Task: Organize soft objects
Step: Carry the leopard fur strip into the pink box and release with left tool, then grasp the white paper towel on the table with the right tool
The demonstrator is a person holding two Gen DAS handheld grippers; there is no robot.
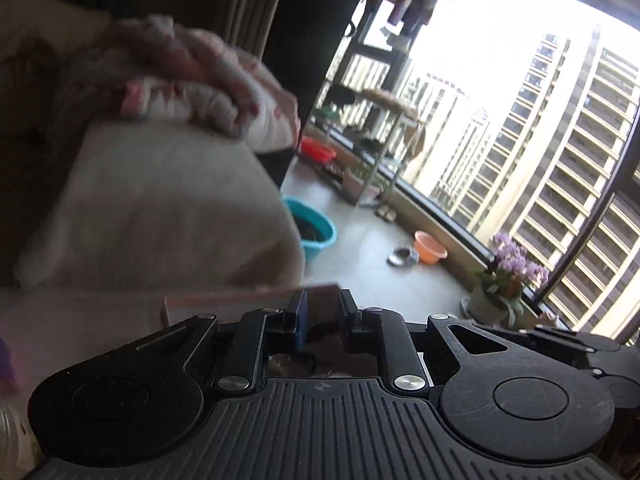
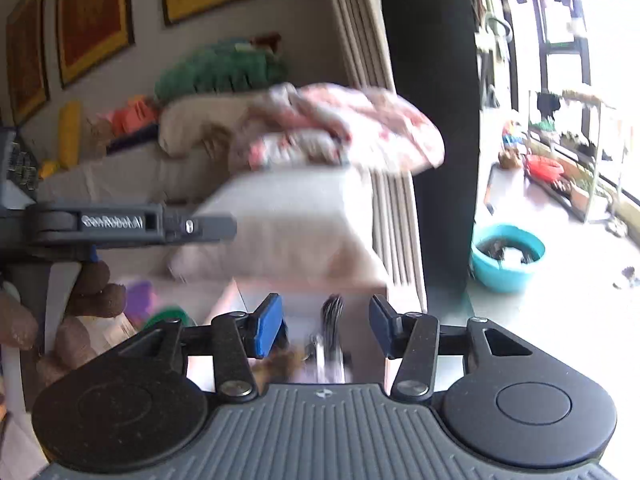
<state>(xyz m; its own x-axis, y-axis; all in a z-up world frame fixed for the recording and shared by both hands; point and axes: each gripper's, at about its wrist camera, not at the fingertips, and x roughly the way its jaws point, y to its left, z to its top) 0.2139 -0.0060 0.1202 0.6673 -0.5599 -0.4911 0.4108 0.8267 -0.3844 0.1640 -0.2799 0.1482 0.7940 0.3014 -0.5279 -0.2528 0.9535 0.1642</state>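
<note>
Fingers of the right gripper [image 2: 326, 326] stood parted and empty, the left gripper [image 1: 322, 316] narrowly parted, both below the beige cushion [image 2: 288, 224] at the sofa's end.

Soft matt cloth pillow [image 2: 280, 220] beneath crumpled floral fabric [image 2: 340, 132]; glossy plastic basin [image 2: 508, 256].

Home: sofa [image 2: 280, 216], balcony plants [image 1: 512, 276]

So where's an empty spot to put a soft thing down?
The cushion has a bare flat top in front of the blanket. The floor between the teal basin and the orange basin is bare too. The sofa back corner is crowded with the green plush and toys.
</note>
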